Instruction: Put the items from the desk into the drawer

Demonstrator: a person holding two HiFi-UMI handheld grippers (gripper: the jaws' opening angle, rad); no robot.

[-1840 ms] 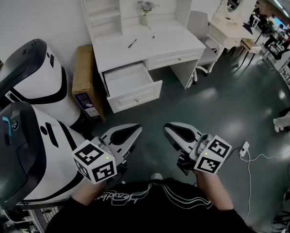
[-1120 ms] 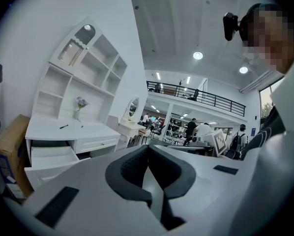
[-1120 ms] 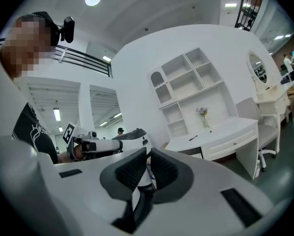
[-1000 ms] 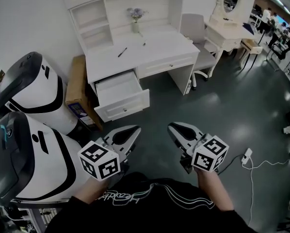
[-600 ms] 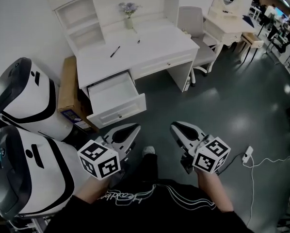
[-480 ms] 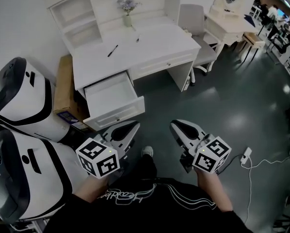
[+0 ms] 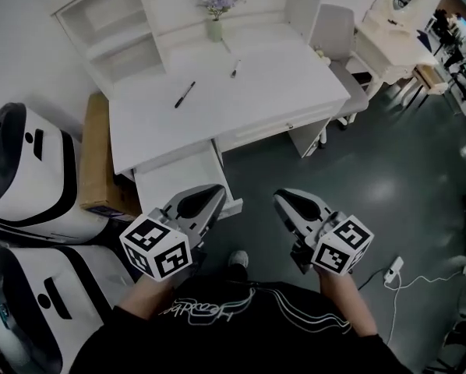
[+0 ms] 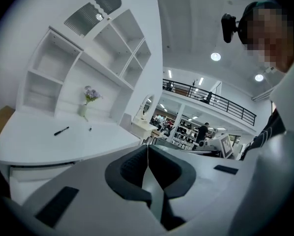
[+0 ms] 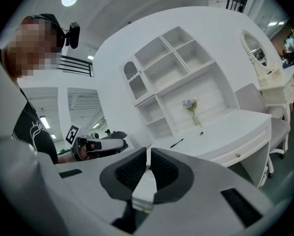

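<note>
A black pen (image 7: 185, 94) and a shorter dark pen (image 7: 235, 69) lie on the white desk (image 7: 280, 84), in front of a vase of flowers (image 7: 215, 15). Below the desktop's left side, the open drawer (image 7: 169, 185) shows a bare white floor; its front right part is hidden behind my left gripper (image 7: 210, 198). My right gripper (image 7: 284, 202) hangs beside it over the dark floor. Both are shut with nothing between the pads, well short of the desk. The left gripper view shows its gripper (image 8: 147, 149) and the pen (image 8: 61, 131); the right gripper view shows its gripper (image 9: 148, 154) and the pen (image 9: 176, 142).
Two large white and black machines (image 7: 26, 178) stand at the left, with a cardboard box (image 7: 97, 158) between them and the desk. A hutch of shelves (image 7: 100, 22) tops the desk. At the right are a chair (image 7: 338, 41), a vanity table (image 7: 397, 37) and a floor cable (image 7: 393, 269).
The desk and drawer have come closer and larger in the head view, and the drawer now lies just beyond the left gripper's tips. Both grippers stay shut and side by side.
</note>
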